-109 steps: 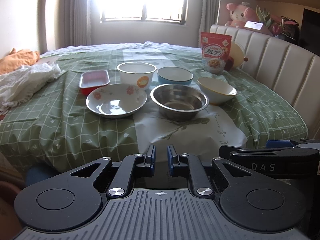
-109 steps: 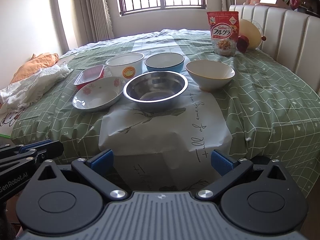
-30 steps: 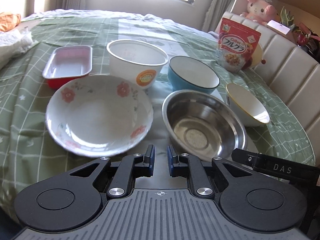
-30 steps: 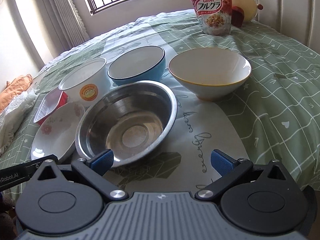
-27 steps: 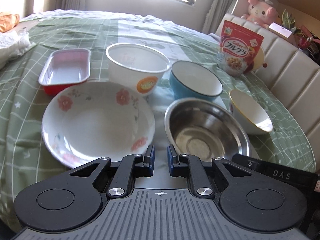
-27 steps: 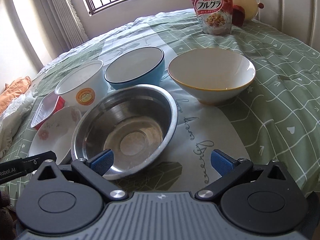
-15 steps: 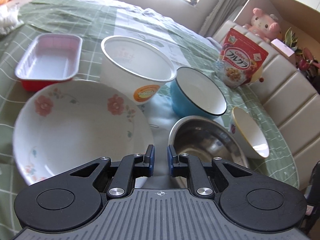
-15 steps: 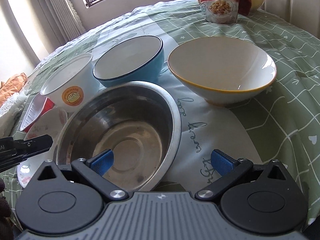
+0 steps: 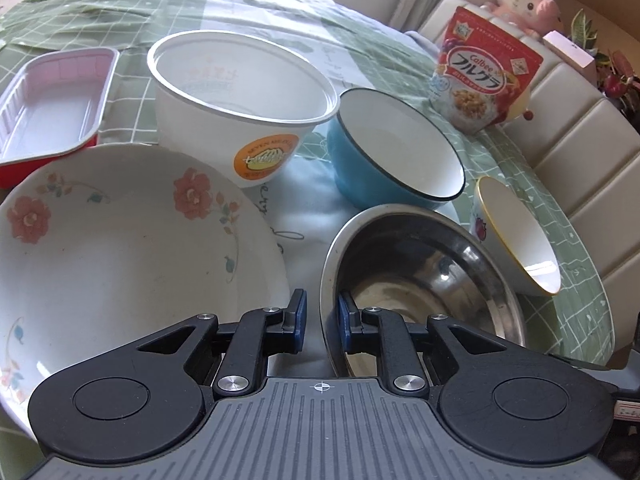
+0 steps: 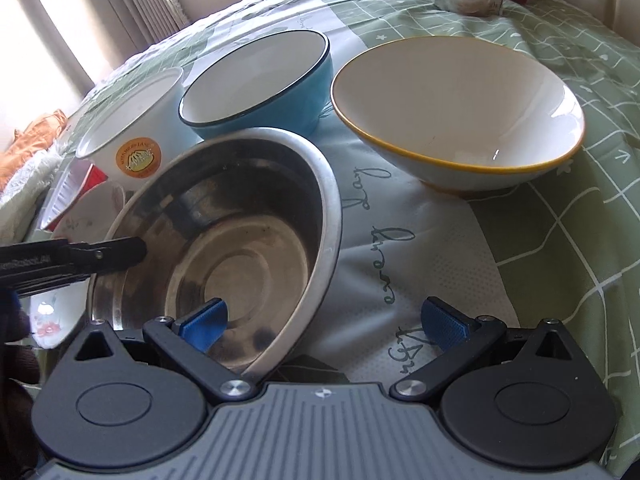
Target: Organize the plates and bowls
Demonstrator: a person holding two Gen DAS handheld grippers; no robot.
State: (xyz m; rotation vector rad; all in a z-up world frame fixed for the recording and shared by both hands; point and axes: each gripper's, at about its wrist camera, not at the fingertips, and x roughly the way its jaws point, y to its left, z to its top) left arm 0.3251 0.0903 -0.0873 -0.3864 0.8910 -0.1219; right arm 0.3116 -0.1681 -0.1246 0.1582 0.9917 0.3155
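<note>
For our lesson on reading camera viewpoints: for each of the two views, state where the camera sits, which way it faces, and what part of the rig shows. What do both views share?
Left wrist: sits on the left tongs, low, facing across the floral plate and steel bowl toward the cereal bag; its narrow-gapped tongs straddle the steel bowl's rim.
Right wrist: sits on the right tongs, facing the steel bowl and yellow-rimmed bowl; its tongs are wide open, and the left tongs enter at left.
Shared: steel bowl, blue bowl, yellow-rimmed bowl, white cup.

Steel bowl (image 9: 424,280) right of plate (image 9: 120,248), before two bowls.
</note>
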